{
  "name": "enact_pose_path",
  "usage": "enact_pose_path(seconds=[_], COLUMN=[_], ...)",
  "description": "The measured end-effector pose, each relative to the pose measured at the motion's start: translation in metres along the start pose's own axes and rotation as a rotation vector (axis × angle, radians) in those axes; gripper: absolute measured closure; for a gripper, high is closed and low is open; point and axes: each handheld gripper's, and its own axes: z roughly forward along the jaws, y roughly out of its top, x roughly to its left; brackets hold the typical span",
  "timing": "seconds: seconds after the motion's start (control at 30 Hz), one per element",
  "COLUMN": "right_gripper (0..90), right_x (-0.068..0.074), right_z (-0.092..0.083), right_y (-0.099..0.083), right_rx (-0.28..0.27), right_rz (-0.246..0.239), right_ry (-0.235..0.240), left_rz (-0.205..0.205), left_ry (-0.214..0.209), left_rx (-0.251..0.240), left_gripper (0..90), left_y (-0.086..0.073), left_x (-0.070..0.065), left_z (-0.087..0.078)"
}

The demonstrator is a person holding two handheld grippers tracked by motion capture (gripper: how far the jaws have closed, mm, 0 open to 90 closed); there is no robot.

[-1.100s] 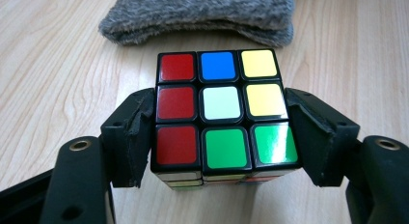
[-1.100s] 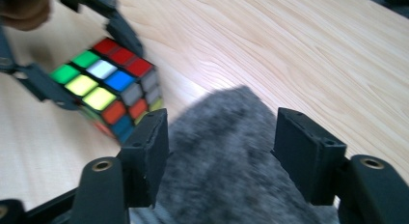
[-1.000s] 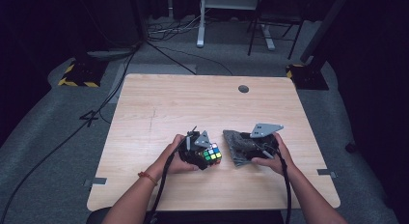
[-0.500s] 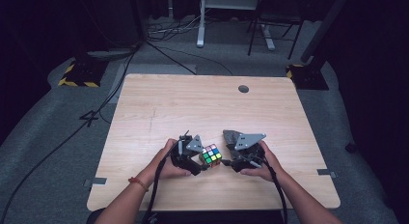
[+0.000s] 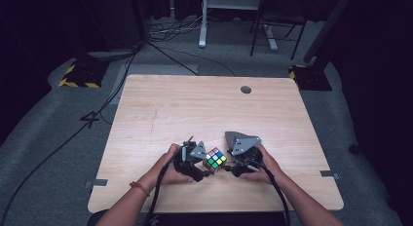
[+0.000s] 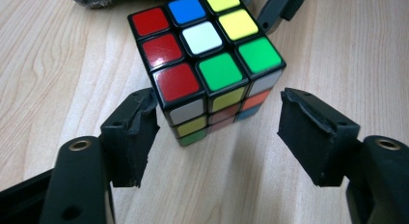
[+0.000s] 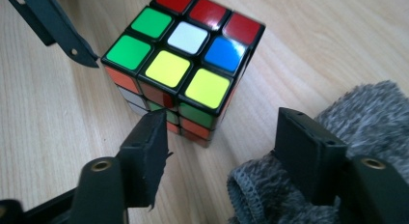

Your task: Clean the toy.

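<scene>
Left gripper view: the left gripper [image 6: 217, 132] stands spread around the near corner of the cube [image 6: 207, 40], its jaws just closing. One pad is at the cube's edge and the other is apart from it. The cube rests on the table [image 6: 58, 64]. Squeezing across a corner could spin it or skid it away. The right gripper [image 7: 222, 137], spread and just opening wider, holds nothing, and one jaw might snag the grey cloth [image 7: 366, 118] beside it.
</scene>
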Motion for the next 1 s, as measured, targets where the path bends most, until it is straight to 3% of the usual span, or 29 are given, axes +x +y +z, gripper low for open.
enact_pose_path(seconds=[0.13, 0.33, 0.4, 0.6, 0.67, 0.77, 0.93, 1.0], right_gripper=[36.3, 38.5, 38.6, 38.1, 37.8, 37.2, 36.8, 37.2], right_x=[-0.001, -0.010, -0.012, -0.011, -0.011, -0.011, -0.009, -0.009], right_z=[0.001, -0.004, -0.005, -0.007, -0.007, -0.006, -0.003, -0.003], right_y=[-0.001, -0.005, -0.005, -0.005, -0.005, -0.005, -0.005, -0.005], right_rx=[0.015, -0.007, -0.013, -0.017, -0.027, -0.020, -0.002, -0.018], right_rz=[-0.006, 0.036, 0.044, 0.023, 0.027, 0.020, 0.003, 0.002], right_ry=[-0.008, -0.054, -0.048, -0.028, -0.011, -0.010, -0.010, -0.013], left_rz=[0.006, 0.011, 0.021, -0.026, -0.036, -0.030, 0.011, 0.017], left_ry=[-0.005, -0.045, -0.047, -0.017, -0.015, -0.029, -0.034, -0.044], left_rx=[0.003, 0.002, 0.009, 0.003, -0.022, -0.036, -0.027, -0.014], left_gripper=[35.0, 38.6, 38.4, 25.9, 23.1, 15.5, 15.8, 15.7], left_y=[-0.002, -0.005, -0.005, -0.007, -0.006, 0.000, 0.010, 0.013], left_x=[-0.001, -0.004, -0.006, 0.003, 0.007, 0.012, 0.020, 0.022], left_z=[-0.001, -0.003, -0.002, -0.004, -0.002, 0.001, 0.012, 0.016])
